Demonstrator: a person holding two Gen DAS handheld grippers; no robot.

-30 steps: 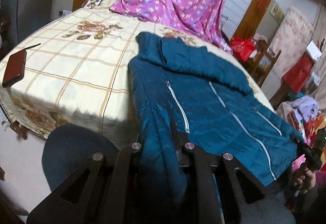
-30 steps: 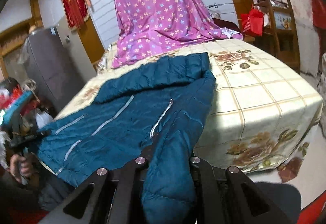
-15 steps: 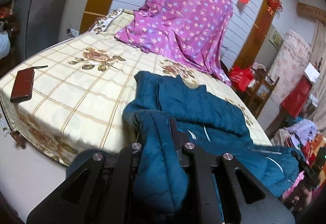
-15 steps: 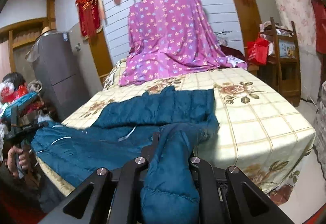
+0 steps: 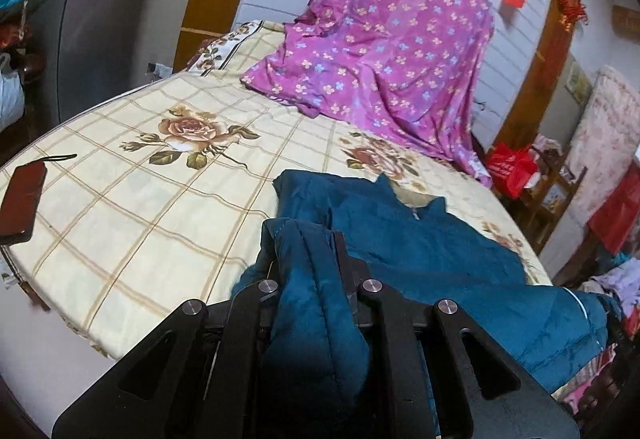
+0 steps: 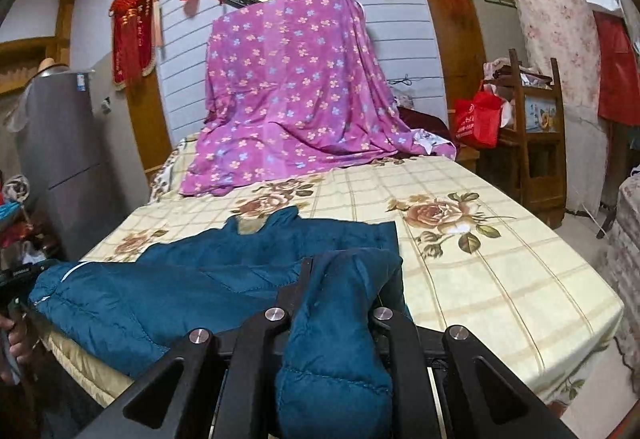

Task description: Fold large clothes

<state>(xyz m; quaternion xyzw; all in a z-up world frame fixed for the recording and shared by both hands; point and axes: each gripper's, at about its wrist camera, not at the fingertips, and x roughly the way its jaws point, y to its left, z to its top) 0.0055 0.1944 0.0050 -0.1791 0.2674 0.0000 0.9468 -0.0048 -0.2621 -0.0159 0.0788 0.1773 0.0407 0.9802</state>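
1. My left jaws (image 5: pixel 306 239) are closed on a thick fold of the blue padded jacket (image 5: pixel 432 251); the cloth bulges up between them and hangs down over the near side.
2. My right jaws (image 6: pixel 344 267) are clamped the same way on another bunch of the jacket (image 6: pixel 208 279), which spills toward me in a quilted lump.
3. The jacket lies across the near part of the bed (image 5: pixel 152 199), stretched between my two grips. Its collar (image 6: pixel 260 223) points to the far side and rests on the flowered sheet.
4. The near edge of the jacket is lifted off the bed where I hold it, while the far part lies flat.
5. In the right view, a white trimmed edge (image 6: pixel 66 273) of the jacket shows at the left, close to the other tool, where part of a hand (image 6: pixel 16 339) is visible.
6. On the far side of the bed a purple flowered cloth (image 6: pixel 288 103) is draped over something tall against the wall.
7. A dark brown wallet (image 5: pixel 22 195) sits on the sheet at the left edge of the bed, well apart from the jacket.
8. A red bag (image 6: pixel 478 117) hangs on a wooden rack to the right of the bed.
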